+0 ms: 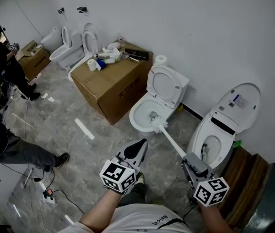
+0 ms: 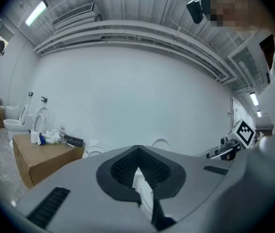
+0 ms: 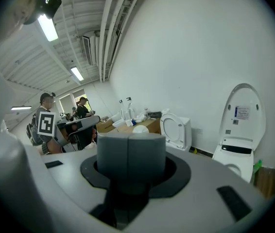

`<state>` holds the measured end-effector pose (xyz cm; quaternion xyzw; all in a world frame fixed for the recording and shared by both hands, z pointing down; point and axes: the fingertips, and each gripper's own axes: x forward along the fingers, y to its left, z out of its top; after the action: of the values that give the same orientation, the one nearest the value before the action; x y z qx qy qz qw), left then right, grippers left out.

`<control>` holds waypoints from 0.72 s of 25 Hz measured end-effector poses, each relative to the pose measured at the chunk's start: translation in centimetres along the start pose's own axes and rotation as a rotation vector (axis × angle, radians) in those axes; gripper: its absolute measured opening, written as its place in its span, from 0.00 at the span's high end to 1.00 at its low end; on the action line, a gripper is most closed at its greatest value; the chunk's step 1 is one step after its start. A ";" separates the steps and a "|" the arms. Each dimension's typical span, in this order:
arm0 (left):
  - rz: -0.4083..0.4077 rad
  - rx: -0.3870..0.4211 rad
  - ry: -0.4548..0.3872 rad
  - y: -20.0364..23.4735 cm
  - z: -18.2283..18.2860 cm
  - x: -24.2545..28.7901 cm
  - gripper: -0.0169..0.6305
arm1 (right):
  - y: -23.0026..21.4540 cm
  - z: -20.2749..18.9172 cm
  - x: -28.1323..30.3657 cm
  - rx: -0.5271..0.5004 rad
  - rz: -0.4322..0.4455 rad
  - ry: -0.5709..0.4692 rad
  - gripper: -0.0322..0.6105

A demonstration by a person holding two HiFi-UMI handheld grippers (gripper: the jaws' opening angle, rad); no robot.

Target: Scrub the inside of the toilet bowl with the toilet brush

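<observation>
Toilet-cleaning scene from above, on a grey marbled floor (image 1: 79,149). Centre: white toilet bowl (image 1: 133,116), with seat and lid (image 1: 165,84) raised toward the far wall (image 1: 200,28). Inside the bowl: head of the toilet brush (image 1: 170,139), white handle slanting near and right to the right gripper (image 1: 188,160). Jaws of that gripper closed on the near end of the handle, grey pads (image 3: 113,154) pressed together in the right gripper view, a rounded white tip (image 3: 140,128) showing just above them. Just left of the handle and apart from it: left gripper (image 1: 142,143), pointing toward the bowl, jaws brought together at the tips and holding nothing; only a narrow slit of white porcelain visible between the dark pads in the left gripper view. Left of the bowl: brown cardboard box (image 1: 113,91), carrying paper rolls (image 1: 93,64), bottles (image 1: 109,57) and a dark flat item (image 1: 136,55) on top. Right of the bowl: second toilet (image 1: 213,140), tall lid upright. Beside the raised lid, at the wall: paper roll (image 1: 161,59). Far left: two more toilets (image 1: 69,52) next to a smaller box (image 1: 34,61); standing person (image 1: 4,57) at the left edge, another person (image 1: 6,144) nearer.
</observation>
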<state>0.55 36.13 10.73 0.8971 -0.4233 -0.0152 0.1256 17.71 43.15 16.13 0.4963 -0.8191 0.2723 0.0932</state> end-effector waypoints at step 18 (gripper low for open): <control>-0.028 -0.020 0.026 16.2 0.7 9.8 0.96 | -1.8 5.4 16.8 0.002 -0.074 0.075 0.71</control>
<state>-5.50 18.58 14.66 0.9017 -0.4090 -0.0094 0.1398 11.65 26.77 19.39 0.5158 -0.7958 0.2879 0.1335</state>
